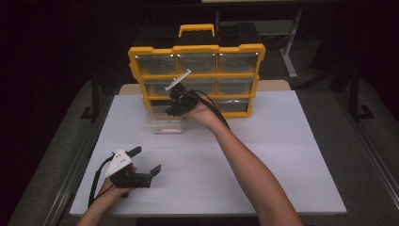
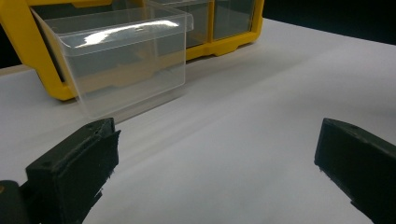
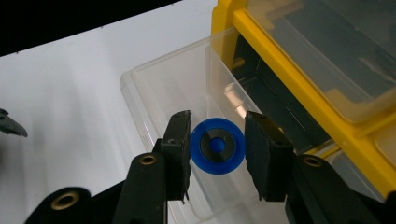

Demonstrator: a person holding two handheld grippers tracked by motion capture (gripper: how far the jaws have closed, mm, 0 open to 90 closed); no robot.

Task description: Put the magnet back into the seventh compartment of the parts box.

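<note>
A yellow organizer (image 1: 196,49) with clear drawers stands at the back of the white table (image 1: 282,155). One clear drawer (image 1: 163,123) is pulled out and rests on the table in front of the organizer's bottom left slot. My right gripper (image 1: 175,109) hovers over this drawer (image 3: 159,88), shut on a round blue disc (image 3: 217,145) with a dark centre, held between both pads. My left gripper (image 1: 148,158) rests low near the table's front left, open, nothing between its jaws. In the left gripper view the drawer (image 2: 123,60) lies ahead of the left gripper (image 2: 217,154).
The organizer (image 3: 280,70) has a yellow handle (image 1: 196,29) on top, and its other drawers are in their slots. Dark floor and table legs surround the table. A person's forearms reach in from the bottom edge.
</note>
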